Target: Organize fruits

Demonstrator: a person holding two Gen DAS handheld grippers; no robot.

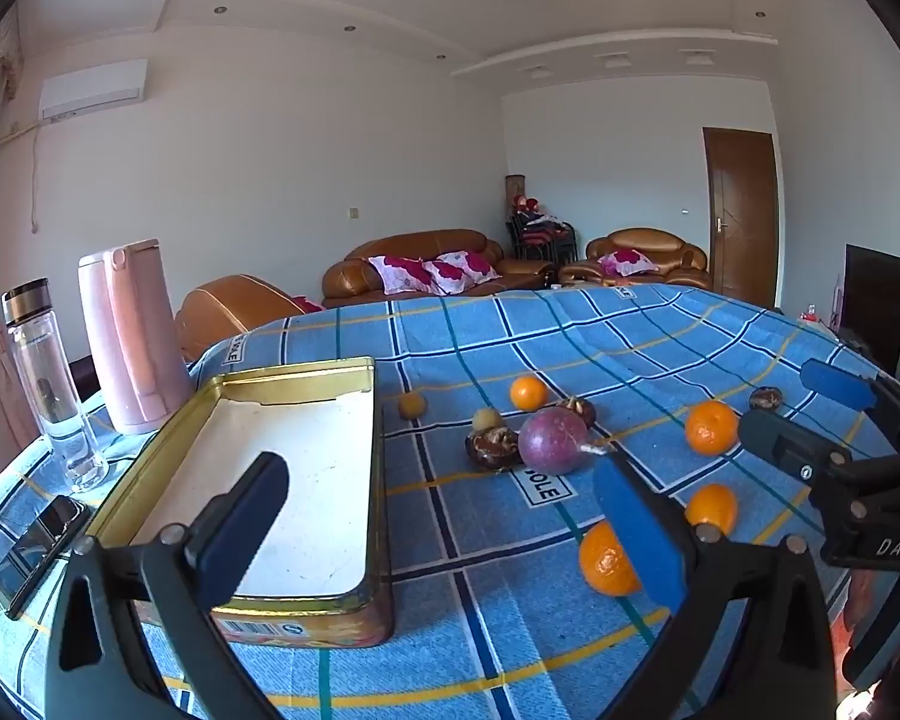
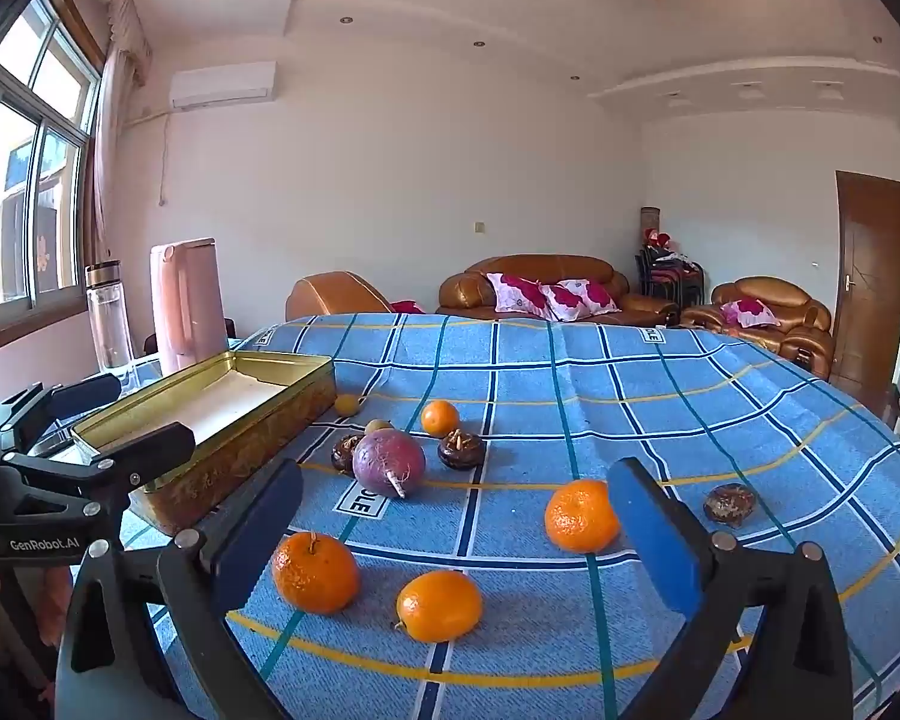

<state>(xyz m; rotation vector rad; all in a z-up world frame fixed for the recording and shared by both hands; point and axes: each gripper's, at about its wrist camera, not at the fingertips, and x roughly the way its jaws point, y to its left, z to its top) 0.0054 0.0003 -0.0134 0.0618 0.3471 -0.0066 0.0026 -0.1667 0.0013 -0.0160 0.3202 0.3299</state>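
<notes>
On the counter (image 2: 720,396), under blue checked cloth, much bare room toward the far edge and the far right. Along the left edge: clear bottle (image 1: 54,384), pink jug (image 1: 135,336), phone (image 1: 36,546). Just right of them, gold tin (image 1: 306,378), open on top, only a pale bare bottom inside, no fruit in it.

Right of the tin, all fruit loose on the cloth: purple round root (image 2: 389,461) in the middle, dark brown pieces (image 2: 461,449) beside it, small yellow ones (image 2: 347,405) near the tin's far corner, one small orange (image 2: 440,418) behind. Nearer: three more oranges (image 2: 315,573), well apart, and one dark brown piece (image 2: 729,503) alone at the right.

Left gripper (image 1: 444,540) tilted slightly downward, above the tin's near right corner, jaws wide apart, gripping nothing. Right gripper (image 2: 456,540) tilted likewise, above the near oranges, jaws wide apart, empty, touching no fruit.
</notes>
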